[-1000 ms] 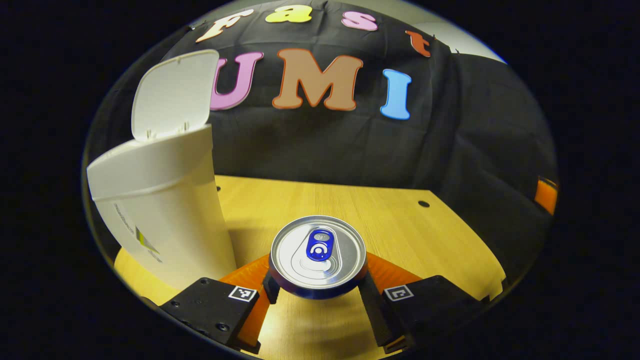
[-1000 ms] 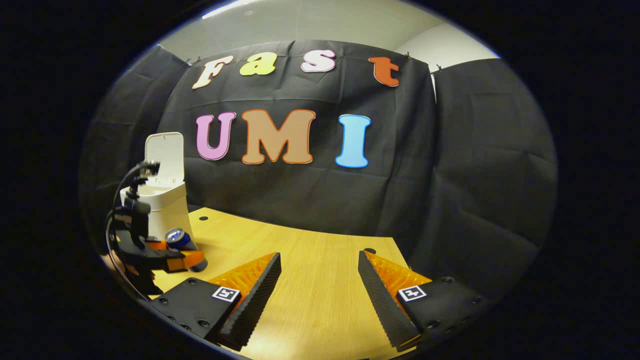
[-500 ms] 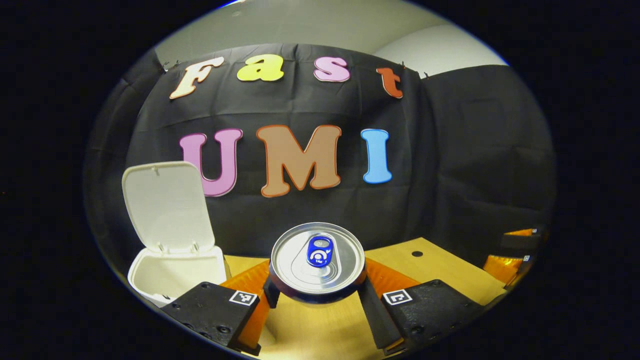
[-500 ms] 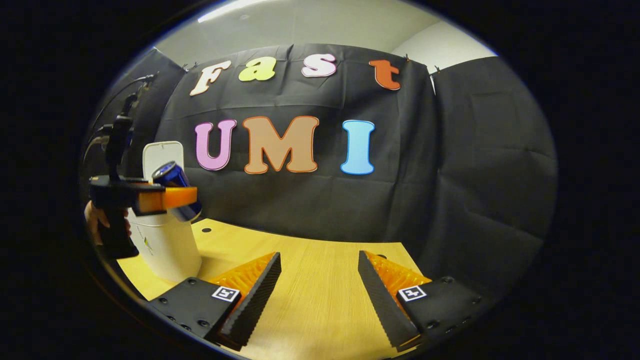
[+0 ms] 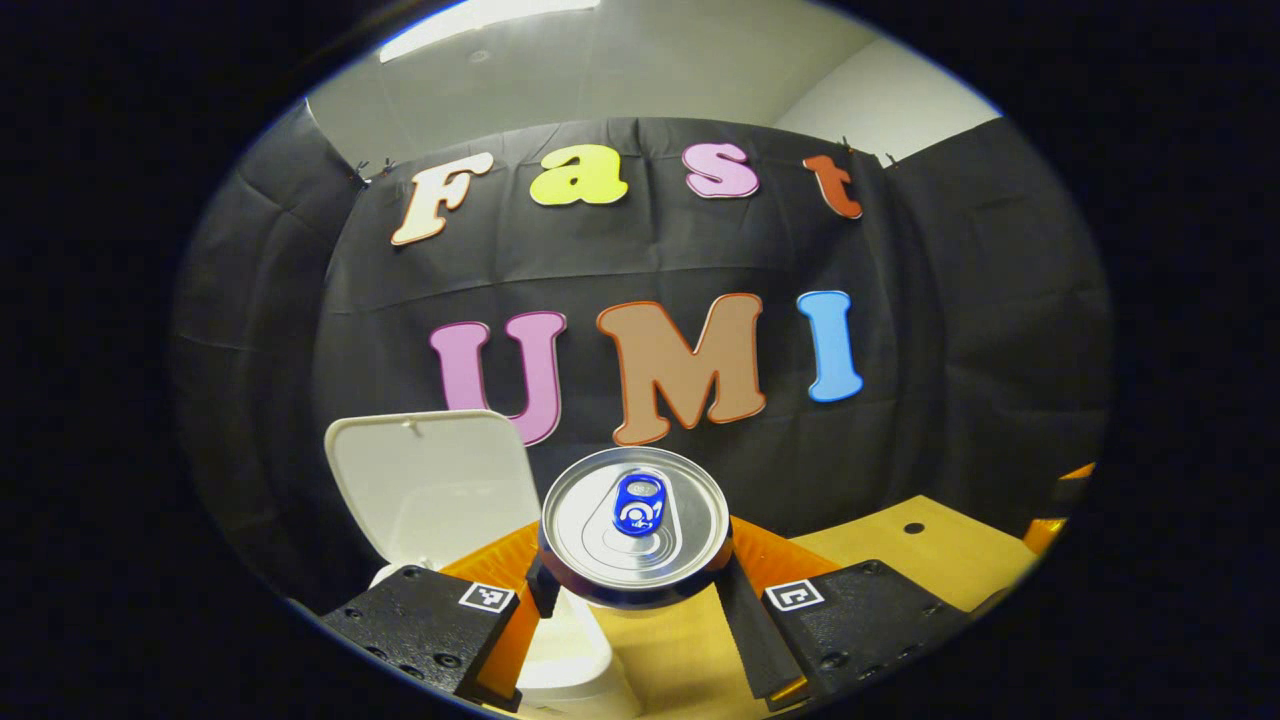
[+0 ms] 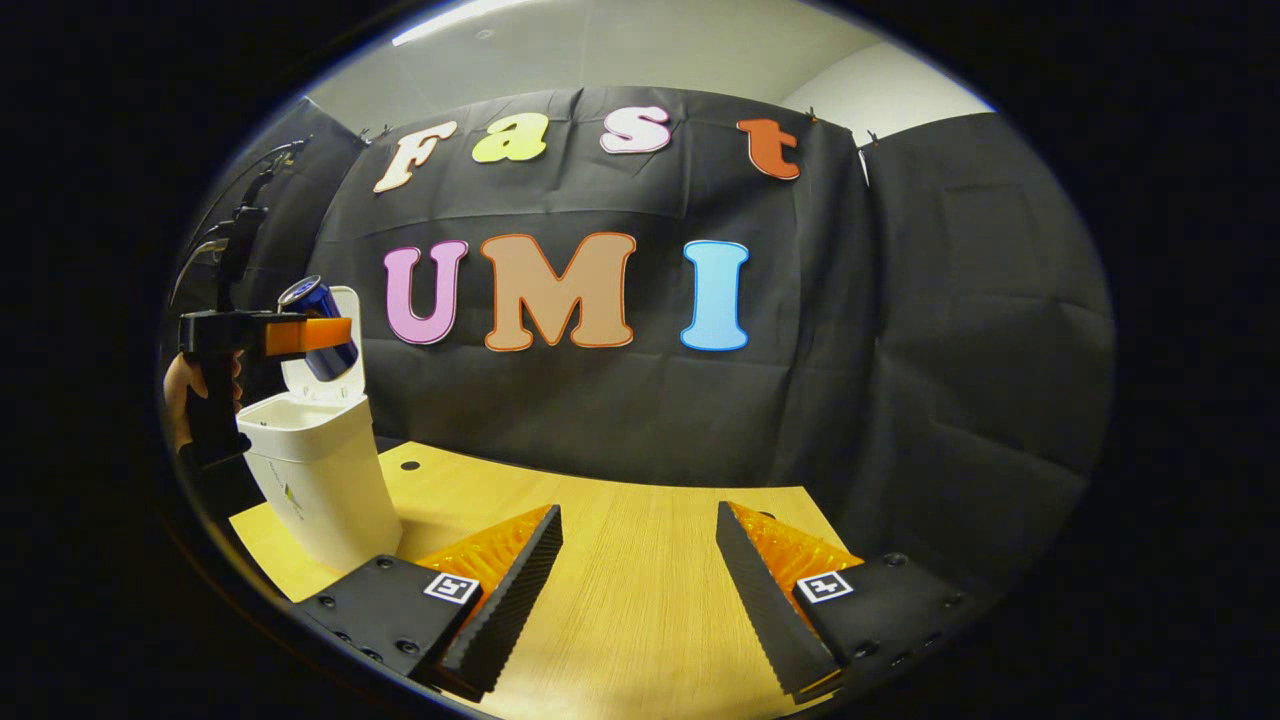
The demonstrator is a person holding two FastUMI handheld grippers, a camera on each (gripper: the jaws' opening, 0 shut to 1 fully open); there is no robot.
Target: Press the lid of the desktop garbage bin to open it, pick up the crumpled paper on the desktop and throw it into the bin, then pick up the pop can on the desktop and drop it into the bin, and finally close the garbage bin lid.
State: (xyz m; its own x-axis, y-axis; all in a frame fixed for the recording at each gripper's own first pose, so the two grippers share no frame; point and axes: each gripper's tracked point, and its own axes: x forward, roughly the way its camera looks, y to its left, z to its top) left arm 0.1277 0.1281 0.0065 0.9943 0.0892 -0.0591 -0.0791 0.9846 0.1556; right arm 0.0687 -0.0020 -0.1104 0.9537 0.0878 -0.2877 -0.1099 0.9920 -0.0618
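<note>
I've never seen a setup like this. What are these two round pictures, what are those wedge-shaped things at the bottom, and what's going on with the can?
There is no robot here: a person holds a hand-held claw in each hand, and a camera rides on each. The left gripper view looks along the left claw, shut on a pop can above the open white bin, whose lid stands up. The right gripper view shows the right claw open over the wooden table, holding nothing, with the person's hand farther off.
</note>
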